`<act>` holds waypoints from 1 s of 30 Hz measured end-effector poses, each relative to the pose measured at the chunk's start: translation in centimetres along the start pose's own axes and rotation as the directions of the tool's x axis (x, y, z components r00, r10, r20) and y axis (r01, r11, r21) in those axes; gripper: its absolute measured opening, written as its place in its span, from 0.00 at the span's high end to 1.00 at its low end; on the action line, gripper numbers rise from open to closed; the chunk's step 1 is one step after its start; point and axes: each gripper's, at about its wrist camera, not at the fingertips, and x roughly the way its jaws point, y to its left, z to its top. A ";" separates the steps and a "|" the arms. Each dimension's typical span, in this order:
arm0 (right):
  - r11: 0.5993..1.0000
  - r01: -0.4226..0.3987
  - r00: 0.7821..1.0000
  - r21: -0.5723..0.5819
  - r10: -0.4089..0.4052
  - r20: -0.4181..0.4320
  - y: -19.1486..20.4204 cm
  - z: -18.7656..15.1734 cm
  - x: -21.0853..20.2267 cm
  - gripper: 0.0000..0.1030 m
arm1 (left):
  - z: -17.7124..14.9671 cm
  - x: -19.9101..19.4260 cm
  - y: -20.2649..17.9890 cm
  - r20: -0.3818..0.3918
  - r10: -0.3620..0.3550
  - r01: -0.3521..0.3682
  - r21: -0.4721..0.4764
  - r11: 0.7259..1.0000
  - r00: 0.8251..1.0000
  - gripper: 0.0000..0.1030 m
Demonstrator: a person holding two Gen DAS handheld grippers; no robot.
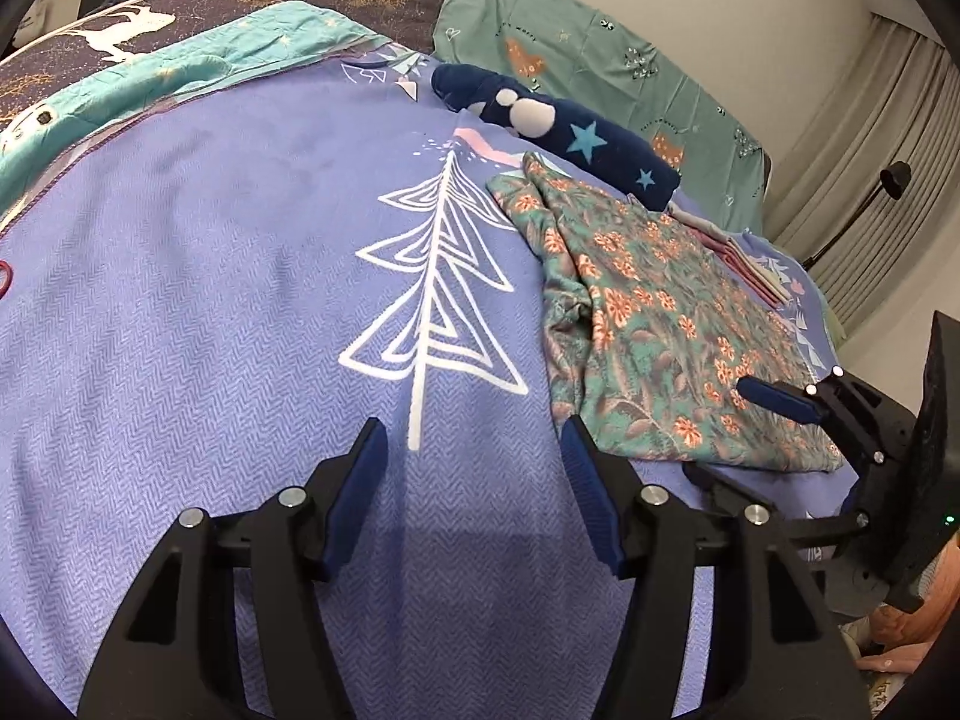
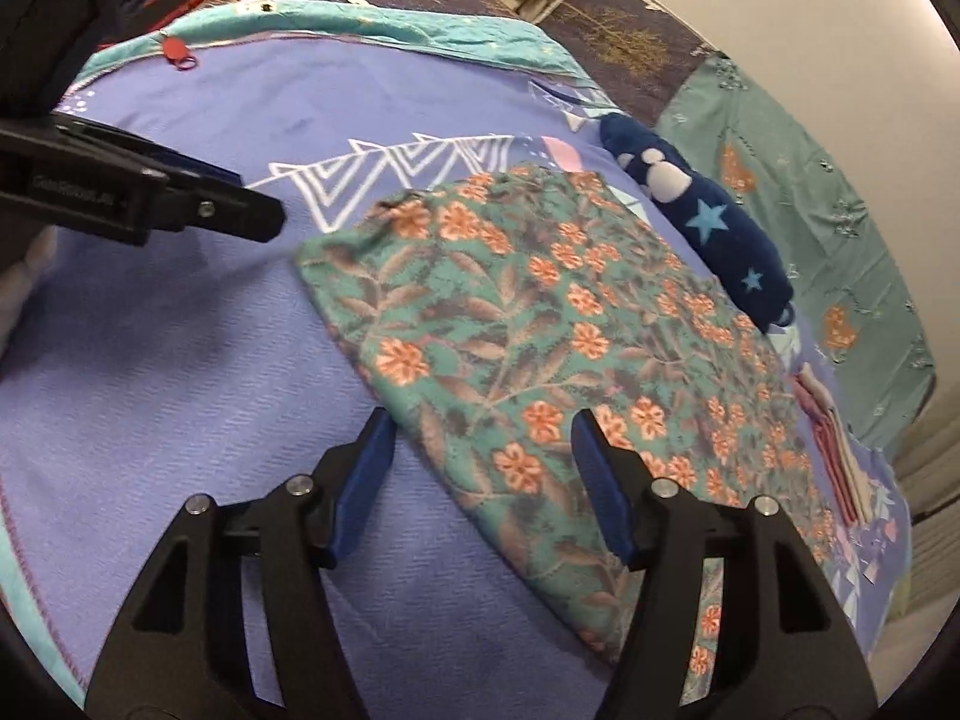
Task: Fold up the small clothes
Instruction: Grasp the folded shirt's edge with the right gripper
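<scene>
A green garment with orange flowers (image 1: pixel 654 330) lies folded on the lilac blanket (image 1: pixel 210 276); it also shows in the right wrist view (image 2: pixel 540 324). My left gripper (image 1: pixel 474 444) is open and empty over the bare blanket, just left of the garment's near corner. My right gripper (image 2: pixel 483 438) is open, its jaws straddling the garment's near edge without holding it. The right gripper's blue pad shows in the left wrist view (image 1: pixel 774 399) above the garment's near right corner. The left gripper shows in the right wrist view (image 2: pixel 180 192) at the left.
A rolled navy garment with stars (image 1: pixel 558 132) lies beyond the floral one, also seen in the right wrist view (image 2: pixel 702 222). A small stack of folded pink cloth (image 2: pixel 834 438) sits at the right. A green sheet (image 1: pixel 600 60) hangs behind. A red tag (image 2: pixel 177 51) lies far left.
</scene>
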 end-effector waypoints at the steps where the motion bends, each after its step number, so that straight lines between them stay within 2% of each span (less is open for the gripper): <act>1: 1.000 0.016 1.000 0.005 -0.016 -0.003 0.1 0.1 0.4 0.38 | 0.0 0.1 0.0 0.000 -0.001 0.001 0.003 1.000 1.000 0.39; 6: 0.995 0.098 0.995 -0.017 -0.097 0.026 1.3 1.8 1.3 0.38 | -0.3 0.1 0.5 0.009 -0.025 0.025 -0.022 0.999 1.000 0.39; 13: 0.991 0.137 0.989 -0.006 -0.137 0.062 2.3 4.4 2.7 0.40 | -0.2 -0.3 1.9 0.038 -0.064 0.067 -0.098 0.993 0.997 0.39; 15: 0.989 0.149 0.987 -0.006 -0.149 0.069 2.7 4.7 2.8 0.41 | 0.5 -0.9 2.3 0.071 -0.079 0.087 -0.113 0.990 0.994 0.39; 19: 0.995 0.103 0.992 0.004 -0.103 0.072 2.8 4.9 2.7 0.61 | 3.6 -2.2 1.3 0.147 -0.147 0.154 -0.041 0.987 0.978 0.38; 21: 0.997 0.072 0.996 0.023 -0.073 0.058 2.5 4.7 2.7 0.62 | 6.1 -1.2 1.1 0.128 -0.280 0.285 -0.020 0.958 0.952 0.34; 25: 0.996 0.021 0.998 0.086 -0.025 0.049 1.4 4.2 2.5 0.62 | 9.6 3.1 1.2 0.031 -0.380 0.381 -0.040 0.924 0.924 0.33; 28: 0.994 0.011 0.999 0.105 -0.017 0.049 1.4 3.9 2.3 0.62 | 11.3 7.7 0.2 -0.094 -0.426 0.422 -0.059 0.904 0.900 0.32; 30: 0.994 0.009 0.999 0.111 -0.015 0.048 1.4 3.9 2.3 0.61 | 11.8 10.1 -0.2 -0.153 -0.397 0.391 -0.067 0.918 0.905 0.32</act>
